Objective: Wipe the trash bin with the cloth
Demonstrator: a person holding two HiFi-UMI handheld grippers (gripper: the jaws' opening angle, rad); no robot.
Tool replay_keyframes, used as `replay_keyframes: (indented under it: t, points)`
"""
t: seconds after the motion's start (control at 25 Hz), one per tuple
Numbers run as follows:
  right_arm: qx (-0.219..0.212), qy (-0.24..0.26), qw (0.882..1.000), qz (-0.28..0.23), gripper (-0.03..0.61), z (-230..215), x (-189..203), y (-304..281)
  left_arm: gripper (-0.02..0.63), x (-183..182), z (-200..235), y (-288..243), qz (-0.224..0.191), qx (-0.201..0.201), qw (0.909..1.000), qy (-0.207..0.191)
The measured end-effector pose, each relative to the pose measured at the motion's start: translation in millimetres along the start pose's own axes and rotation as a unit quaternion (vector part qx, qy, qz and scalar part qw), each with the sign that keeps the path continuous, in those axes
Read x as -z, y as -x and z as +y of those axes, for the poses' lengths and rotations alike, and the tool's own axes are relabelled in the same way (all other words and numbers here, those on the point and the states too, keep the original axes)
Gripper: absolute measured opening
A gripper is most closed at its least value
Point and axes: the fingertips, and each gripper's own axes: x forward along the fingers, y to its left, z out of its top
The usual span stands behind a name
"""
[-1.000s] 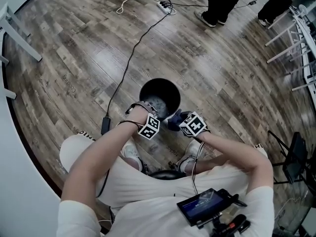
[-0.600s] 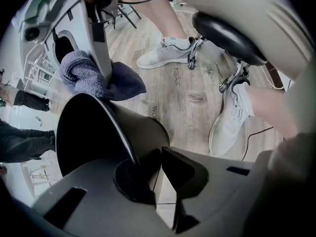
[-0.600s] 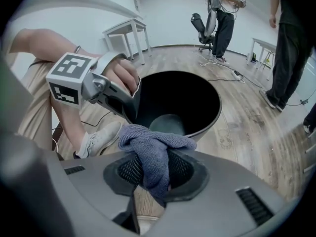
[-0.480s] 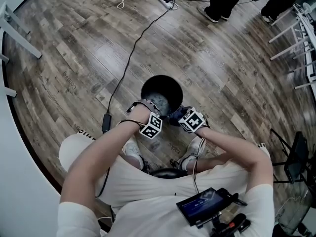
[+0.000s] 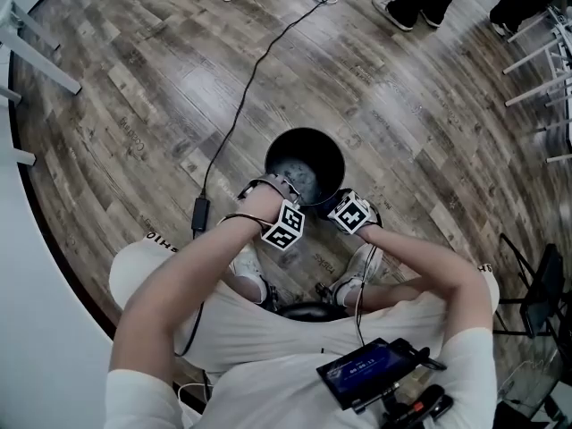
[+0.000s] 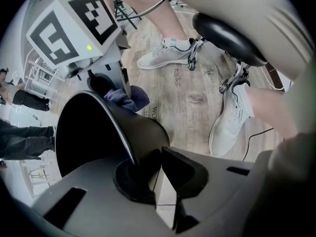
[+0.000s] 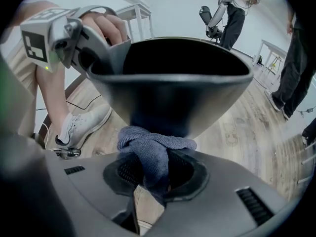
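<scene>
Head view: the wood floor (image 5: 134,79) fills the frame. On it, just ahead of the seated person's knees, the black trash bin (image 5: 306,131) stands upright with its mouth up, so its long axis is vertical. The left gripper (image 6: 155,169) points straight down and is clamped on the bin's near rim, the thin wall pinched between its jaws. The right gripper (image 7: 153,177), just beside it and lower, is closed on a bunched blue-grey cloth (image 7: 154,146). The wad seems to touch the bin's outer wall below the rim. The wiping therefore falls to the right hand, probably along or around that near wall, while the left steadies the bin. The left gripper on the rim would block a sweep that way. The stool (image 5: 304,312) and white shoes (image 5: 245,273) crowd the base, and a black cable (image 5: 239,107) runs well clear on the far left.
</scene>
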Motion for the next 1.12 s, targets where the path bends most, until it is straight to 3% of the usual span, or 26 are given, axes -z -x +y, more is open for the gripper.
replay_keyframes:
  t: [0.2, 0.48, 0.88, 1.12]
  points:
    - [0.003, 0.008, 1.0, 0.011, 0.104, -5, 10, -28, 0.048, 0, 0, 0, -0.004, -0.001, 1.0, -0.001]
    - [0.001, -0.019, 1.0, 0.019, 0.104, -9, 31, -77, 0.048, -1, 3, -1, -0.009, -0.001, 1.0, -0.003]
    - [0.034, -0.03, 0.999, 0.012, 0.104, -16, 50, -129, 0.048, -3, 5, -4, -0.015, 0.002, 0.9999, -0.002]
    - [-0.004, -0.041, 0.998, 0.037, 0.104, -9, 57, -120, 0.048, -7, 6, -6, -0.013, 0.003, 0.9999, 0.004]
